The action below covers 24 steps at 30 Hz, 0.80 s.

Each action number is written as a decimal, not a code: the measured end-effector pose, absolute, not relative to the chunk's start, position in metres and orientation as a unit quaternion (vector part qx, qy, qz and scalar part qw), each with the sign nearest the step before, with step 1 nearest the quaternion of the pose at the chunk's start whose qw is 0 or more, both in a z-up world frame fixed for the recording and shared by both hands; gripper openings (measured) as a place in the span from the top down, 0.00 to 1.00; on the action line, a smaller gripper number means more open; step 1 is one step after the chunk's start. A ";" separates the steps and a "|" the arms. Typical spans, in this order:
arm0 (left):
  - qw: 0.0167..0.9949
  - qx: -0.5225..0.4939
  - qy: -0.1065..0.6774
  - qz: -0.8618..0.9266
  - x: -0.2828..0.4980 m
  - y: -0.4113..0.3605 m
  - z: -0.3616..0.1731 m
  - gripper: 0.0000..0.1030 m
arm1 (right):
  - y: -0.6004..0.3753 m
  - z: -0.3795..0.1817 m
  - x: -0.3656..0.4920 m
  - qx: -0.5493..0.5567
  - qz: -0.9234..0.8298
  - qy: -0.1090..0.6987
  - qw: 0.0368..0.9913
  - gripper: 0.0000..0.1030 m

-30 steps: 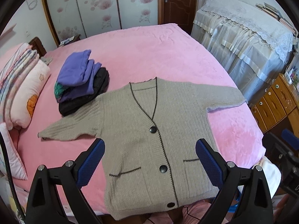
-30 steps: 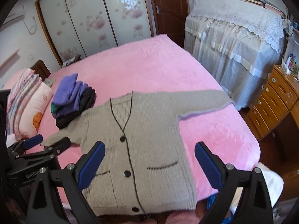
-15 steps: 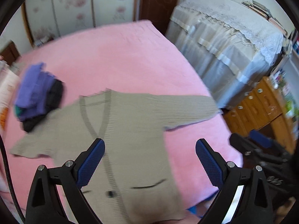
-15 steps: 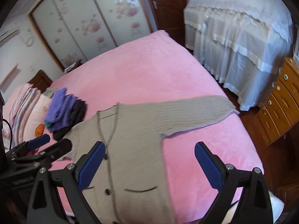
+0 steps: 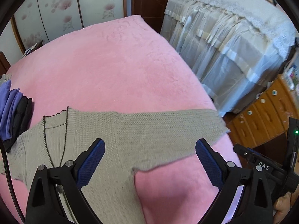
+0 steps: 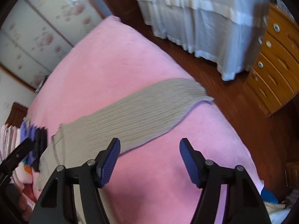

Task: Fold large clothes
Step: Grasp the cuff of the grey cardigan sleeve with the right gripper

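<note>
- Left gripper (image 5: pixel 149 155): jaws spread wide, nothing between the pads; it hangs over the cardigan's body near the armpit of the outstretched sleeve, pointing steeply down.
- Right gripper (image 6: pixel 149 154): jaws closing but with a clear gap between them, only pink blanket in the gap; the left pad sits close to the lower edge of the sleeve, contact not evident. View is motion-blurred.
- Cardigan (image 5: pixel 104 141): grey-beige knit with dark trim, lying flat and face up at the near edge of the bed (image 5: pixel 115 71); one sleeve (image 6: pixel 149 108) stretched straight out sideways, cuff reaching the bed's corner by the floor.
- Handling, as judged: soft, limp, fairly thick ribbed knit; light enough for one pinch but it will sag and stretch if lifted by a single point. Plush blanket likely drags on it, so lift rather than slide.
- Where to grip: cuff end of the sleeve with the right, sleeve near the shoulder seam with the left, pinching the full thickness, then carry the sleeve across the chest.
- Stack of folded clothes (image 5: pixel 13 112), purple on black, lies beside the far shoulder; keep the fold clear of it.
</note>
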<state>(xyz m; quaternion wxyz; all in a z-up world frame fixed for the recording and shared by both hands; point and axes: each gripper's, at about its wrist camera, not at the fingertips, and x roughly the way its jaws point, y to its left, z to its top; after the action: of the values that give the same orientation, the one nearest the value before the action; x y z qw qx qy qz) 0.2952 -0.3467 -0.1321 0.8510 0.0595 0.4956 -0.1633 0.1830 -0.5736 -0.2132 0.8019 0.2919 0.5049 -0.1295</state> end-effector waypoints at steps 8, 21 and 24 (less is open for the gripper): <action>0.834 0.056 0.530 -0.144 0.322 -0.370 -0.189 0.06 | -0.632 -0.292 0.201 0.391 -0.139 0.507 0.756 0.54; 0.821 0.027 0.551 -0.145 0.312 -0.340 -0.198 0.06 | -0.671 -0.350 0.238 0.478 -0.170 0.486 0.712 0.82; 0.823 0.020 0.552 -0.132 0.313 -0.330 -0.195 0.06 | -0.669 -0.349 0.240 0.469 -0.174 0.480 0.721 0.90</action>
<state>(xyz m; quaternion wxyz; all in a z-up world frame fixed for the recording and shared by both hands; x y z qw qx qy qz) 0.3133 -0.3303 -0.1949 0.8231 0.0199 0.5520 -0.1322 0.2404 -0.6694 -0.3491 0.7208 0.4690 0.4799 -0.1738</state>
